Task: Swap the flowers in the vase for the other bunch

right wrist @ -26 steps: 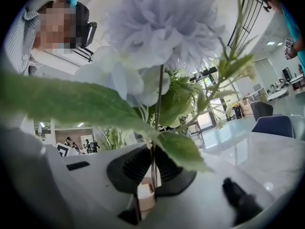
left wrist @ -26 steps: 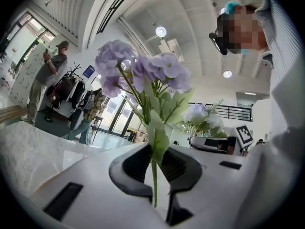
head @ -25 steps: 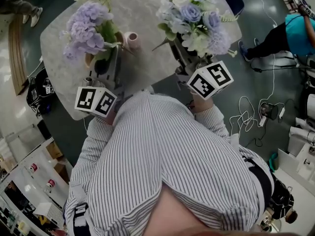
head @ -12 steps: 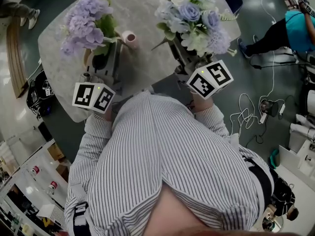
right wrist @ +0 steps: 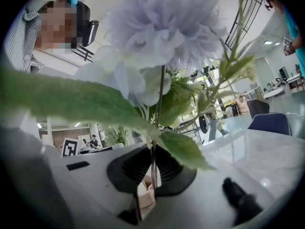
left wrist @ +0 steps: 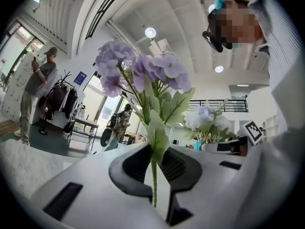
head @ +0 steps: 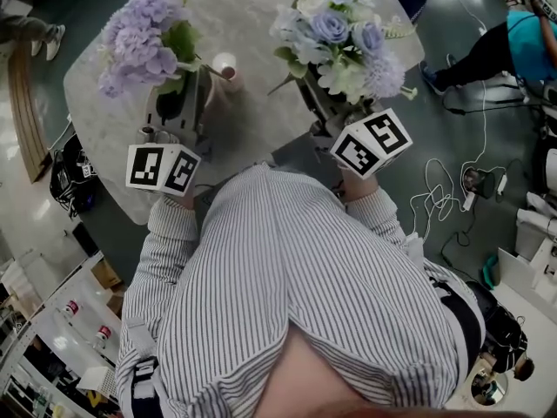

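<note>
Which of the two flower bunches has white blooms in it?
The mixed blue, lilac and white bunch held by the right gripper; the all-purple bunch in the left gripper has none.

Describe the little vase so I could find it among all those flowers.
Look at the pale grey marbled tabletop. Between the lilac hydrangea bunch in the left gripper and the blue-and-white mixed bouquet in the right gripper stands the small pink vase. It is the only pink thing there, and its round mouth looks empty.
</note>
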Tool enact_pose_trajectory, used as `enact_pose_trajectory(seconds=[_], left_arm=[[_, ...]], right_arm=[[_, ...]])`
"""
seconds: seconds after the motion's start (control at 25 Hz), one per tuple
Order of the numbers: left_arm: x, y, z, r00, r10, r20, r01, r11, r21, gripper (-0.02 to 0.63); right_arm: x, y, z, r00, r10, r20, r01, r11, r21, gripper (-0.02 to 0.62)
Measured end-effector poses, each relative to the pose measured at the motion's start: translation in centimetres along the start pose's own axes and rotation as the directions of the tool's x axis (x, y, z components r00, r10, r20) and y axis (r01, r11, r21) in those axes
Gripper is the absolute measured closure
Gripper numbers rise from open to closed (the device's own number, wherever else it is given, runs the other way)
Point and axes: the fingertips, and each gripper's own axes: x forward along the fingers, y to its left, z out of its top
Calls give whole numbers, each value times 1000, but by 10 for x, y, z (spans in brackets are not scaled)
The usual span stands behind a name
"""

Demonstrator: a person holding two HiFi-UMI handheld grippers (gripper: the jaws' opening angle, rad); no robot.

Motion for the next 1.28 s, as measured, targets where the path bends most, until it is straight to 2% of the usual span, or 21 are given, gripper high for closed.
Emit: enact_pose_trajectory(seconds=[0.44, 0.72, 1.28], left_arm=[[15, 9, -5, 1000, -7, -29, 8, 999, 45, 555], [22, 13, -17, 998, 5, -60, -3, 999, 40, 555], [34, 15, -69, 989, 3, -146, -2, 1000, 10, 555]], right_arm=[[-2, -6, -9, 999, -31, -36, 32, 999, 21, 566], [-2, -10, -17, 997, -39, -71, 41, 999, 27, 566], [-5, -26, -53, 990, -45, -135, 55, 996, 70, 566]])
